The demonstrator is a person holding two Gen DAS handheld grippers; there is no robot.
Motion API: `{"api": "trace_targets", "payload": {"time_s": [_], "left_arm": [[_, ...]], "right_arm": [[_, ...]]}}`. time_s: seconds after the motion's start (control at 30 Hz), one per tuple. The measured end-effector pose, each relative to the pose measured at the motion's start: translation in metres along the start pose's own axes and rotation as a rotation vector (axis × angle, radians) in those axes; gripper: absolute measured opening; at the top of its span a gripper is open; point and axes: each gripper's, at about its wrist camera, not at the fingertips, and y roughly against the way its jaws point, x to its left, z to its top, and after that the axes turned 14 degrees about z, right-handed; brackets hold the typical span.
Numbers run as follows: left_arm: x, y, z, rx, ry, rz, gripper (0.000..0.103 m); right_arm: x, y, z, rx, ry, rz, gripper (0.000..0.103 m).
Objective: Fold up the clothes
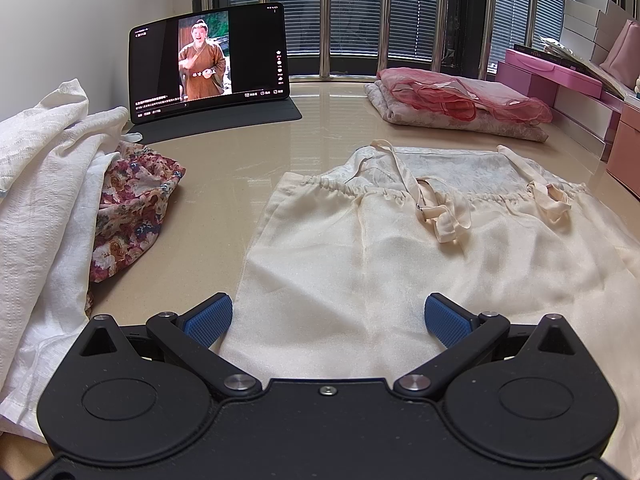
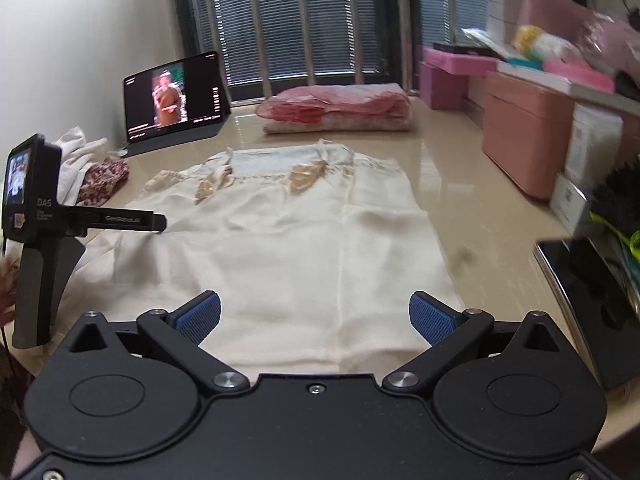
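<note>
A cream satin slip dress (image 1: pixel 400 256) lies flat on the beige table, straps folded onto its chest. My left gripper (image 1: pixel 328 322) hovers open over the dress's lower left part, nothing between its blue pads. In the right wrist view the same dress (image 2: pixel 288 240) spreads ahead, and my right gripper (image 2: pixel 314 318) stands open over its near hem, empty. The left gripper (image 2: pixel 160 222) shows from the side at the dress's left edge, held on a grey handle.
A pile of white cloth (image 1: pixel 44 200) and a floral garment (image 1: pixel 132 208) lie at left. A tablet (image 1: pixel 208 62) plays video at the back. Folded pink clothes (image 1: pixel 452 100) sit far back. Pink boxes (image 2: pixel 524 140) and a black phone (image 2: pixel 592 300) line the right.
</note>
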Motion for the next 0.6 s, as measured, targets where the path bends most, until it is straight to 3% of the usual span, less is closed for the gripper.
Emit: {"api": "trace_targets", "payload": {"time_s": [0.2,0.6], "left_arm": [[0.0,0.0,0.0,0.0,0.0,0.0,0.103],[0.0,0.0,0.0,0.0,0.001,0.0,0.103]], "right_arm": [[0.002,-0.022,0.007,0.025,0.028,0.001,0.102],[-0.011,-0.044,-0.01,0.059,-0.024,-0.005,0.102]]}}
